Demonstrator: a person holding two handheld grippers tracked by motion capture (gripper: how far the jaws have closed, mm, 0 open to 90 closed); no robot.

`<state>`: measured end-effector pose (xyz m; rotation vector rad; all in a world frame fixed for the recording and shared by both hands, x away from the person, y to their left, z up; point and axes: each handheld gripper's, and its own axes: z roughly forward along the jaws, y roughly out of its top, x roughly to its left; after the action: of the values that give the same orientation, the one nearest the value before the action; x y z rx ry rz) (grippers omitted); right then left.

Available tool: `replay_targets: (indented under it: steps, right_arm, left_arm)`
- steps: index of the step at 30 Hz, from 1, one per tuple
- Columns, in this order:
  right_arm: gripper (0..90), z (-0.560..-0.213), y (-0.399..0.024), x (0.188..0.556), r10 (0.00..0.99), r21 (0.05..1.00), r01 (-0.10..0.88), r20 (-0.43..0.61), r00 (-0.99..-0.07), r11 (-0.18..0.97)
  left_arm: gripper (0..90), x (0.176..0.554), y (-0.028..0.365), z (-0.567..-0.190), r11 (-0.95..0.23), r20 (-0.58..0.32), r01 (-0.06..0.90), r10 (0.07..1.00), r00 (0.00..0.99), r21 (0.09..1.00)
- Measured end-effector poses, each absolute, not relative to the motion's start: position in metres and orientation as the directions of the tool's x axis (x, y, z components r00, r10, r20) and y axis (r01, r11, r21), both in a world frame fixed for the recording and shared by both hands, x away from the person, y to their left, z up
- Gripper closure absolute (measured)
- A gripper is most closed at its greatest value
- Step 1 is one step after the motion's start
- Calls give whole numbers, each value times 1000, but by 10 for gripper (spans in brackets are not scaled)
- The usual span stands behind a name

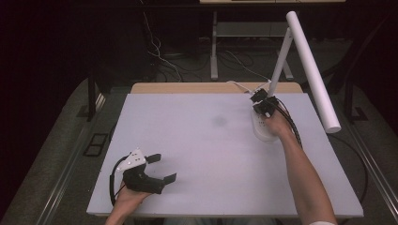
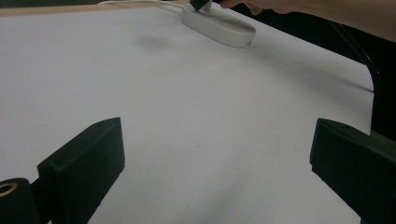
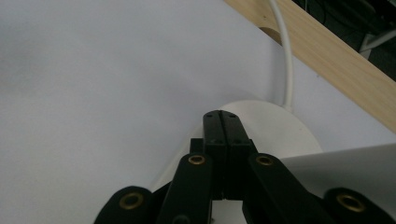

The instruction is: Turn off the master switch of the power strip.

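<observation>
A white desk lamp stands at the far right of the table, with an oval base [image 1: 259,127] and a long tube head [image 1: 312,70]. My right gripper [image 1: 259,98] is shut, jaws pressed together with nothing between them. In the right gripper view its tips [image 3: 222,116] lie over the base [image 3: 275,135], near where the white cord [image 3: 287,60] enters; contact cannot be told. My left gripper [image 1: 163,168] rests open at the front left, nothing between its jaws. In the left gripper view it [image 2: 219,140] faces the lamp base [image 2: 219,28] far across the mat.
A white mat [image 1: 206,140] covers the wooden table, whose far edge [image 3: 327,51] shows beyond it. The lamp's head slants out over the right edge. Cables and table legs [image 1: 214,47] lie on the dark floor behind.
</observation>
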<state>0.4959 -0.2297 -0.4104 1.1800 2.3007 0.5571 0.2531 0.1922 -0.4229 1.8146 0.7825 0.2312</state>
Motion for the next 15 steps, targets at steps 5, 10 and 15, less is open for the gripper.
replay_targets:
  steps: [5,10,15]
  right_arm:
    - [895,-404,-219,487,817,582,589,-272,-508,561]
    - [895,-395,-214,479,805,594,567,-270,-528,571]
    - [895,-390,-213,474,803,596,564,-264,-535,571]
  left_arm:
    - [20,253,192,-423,-184,-214,400,612,761,898]
    - [20,253,191,-423,-188,-211,398,610,764,898]
    - [21,252,192,-422,-184,-213,397,609,764,899]
